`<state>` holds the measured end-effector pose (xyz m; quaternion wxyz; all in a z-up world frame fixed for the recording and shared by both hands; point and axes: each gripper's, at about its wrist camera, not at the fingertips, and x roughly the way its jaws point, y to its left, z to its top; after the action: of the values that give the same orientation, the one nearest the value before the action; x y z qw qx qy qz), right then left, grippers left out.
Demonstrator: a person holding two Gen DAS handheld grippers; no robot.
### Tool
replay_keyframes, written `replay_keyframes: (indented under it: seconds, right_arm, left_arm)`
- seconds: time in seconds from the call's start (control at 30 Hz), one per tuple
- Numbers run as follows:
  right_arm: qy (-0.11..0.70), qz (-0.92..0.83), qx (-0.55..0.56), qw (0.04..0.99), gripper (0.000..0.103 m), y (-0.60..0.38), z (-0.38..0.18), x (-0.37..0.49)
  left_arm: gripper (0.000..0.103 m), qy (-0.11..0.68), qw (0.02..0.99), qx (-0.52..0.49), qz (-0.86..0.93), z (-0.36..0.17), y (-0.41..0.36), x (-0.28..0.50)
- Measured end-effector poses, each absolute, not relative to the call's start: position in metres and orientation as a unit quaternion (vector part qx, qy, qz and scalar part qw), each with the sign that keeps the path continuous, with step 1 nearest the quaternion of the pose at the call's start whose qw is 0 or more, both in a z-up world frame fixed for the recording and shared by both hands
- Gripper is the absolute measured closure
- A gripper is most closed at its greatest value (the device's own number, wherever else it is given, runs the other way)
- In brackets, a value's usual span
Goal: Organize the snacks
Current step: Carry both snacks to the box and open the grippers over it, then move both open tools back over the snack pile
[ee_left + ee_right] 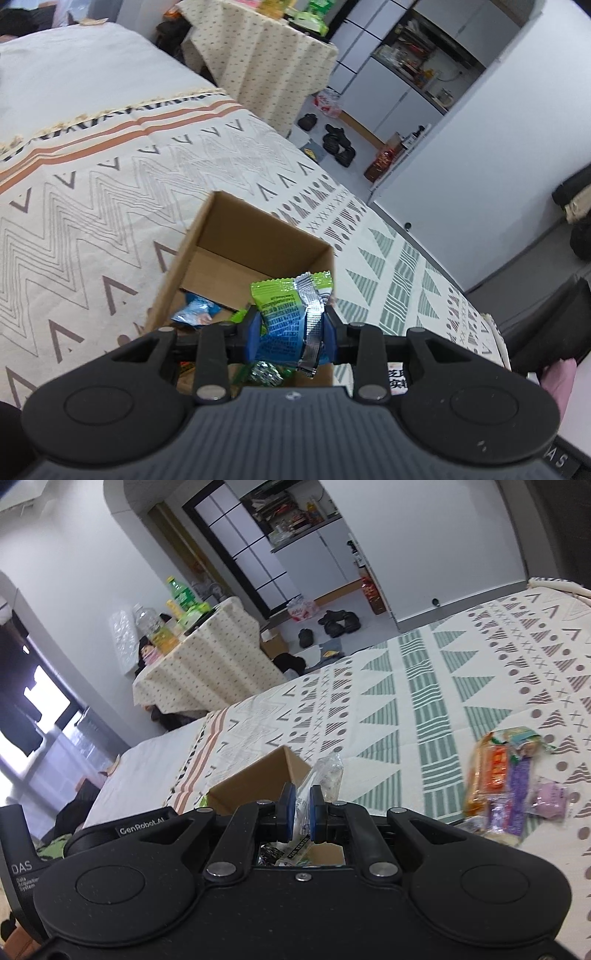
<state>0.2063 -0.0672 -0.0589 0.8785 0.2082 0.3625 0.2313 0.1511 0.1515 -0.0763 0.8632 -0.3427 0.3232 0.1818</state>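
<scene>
An open brown cardboard box stands on the patterned bedspread; it also shows in the right wrist view. My left gripper is shut on a green and blue snack packet and holds it over the box's near right corner. A light blue packet and other wrappers lie inside the box. My right gripper is shut on a clear plastic snack packet just above the box's near edge. Several more snacks, orange, purple and pink, lie on the bed to the right.
The patterned bedspread stretches left and beyond the box. A small cloth-covered table with bottles stands past the bed. Shoes and bags lie on the floor near a white wall and cabinets.
</scene>
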Motion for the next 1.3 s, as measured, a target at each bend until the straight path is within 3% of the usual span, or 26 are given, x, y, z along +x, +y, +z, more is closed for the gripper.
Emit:
replay_keyframes:
  seconds: [0.3,0.57,0.63,0.77,0.9,1.07,1.3]
  right_arm:
    - [0.374,0.25,0.195,0.872,0.095,-0.029,-0.065,0.211]
    - [0.372,0.263,0.186,0.871,0.094,-0.001,-0.059,0.222]
    - [0.374,0.272,0.185,0.867,0.086,0.004,-0.058,0.223]
    - [0.37,0.27,0.171,0.872,0.067,-0.001,-0.056,0.219]
    - [0.373,0.245,0.175,0.878,0.056,-0.022,-0.058,0.218]
    - [0.372,0.211,0.174,0.887,0.042,-0.052,-0.062,0.212]
    - [0.372,0.173,0.171,0.896,0.031,-0.086,-0.068,0.204]
  left_arm:
    - [0.068,0.342,0.838,-0.368,0.213,-0.089,0.172,0.152]
    - [0.052,0.342,0.829,-0.377,0.232,-0.093,0.179,0.148]
    - [0.049,0.343,0.825,-0.381,0.235,-0.094,0.181,0.148]
    - [0.025,0.348,0.823,-0.383,0.234,-0.094,0.179,0.151]
    - [0.015,0.358,0.826,-0.373,0.223,-0.093,0.17,0.156]
    - [0.012,0.371,0.829,-0.361,0.211,-0.094,0.158,0.161]
    - [0.005,0.377,0.845,-0.326,0.194,-0.09,0.135,0.165]
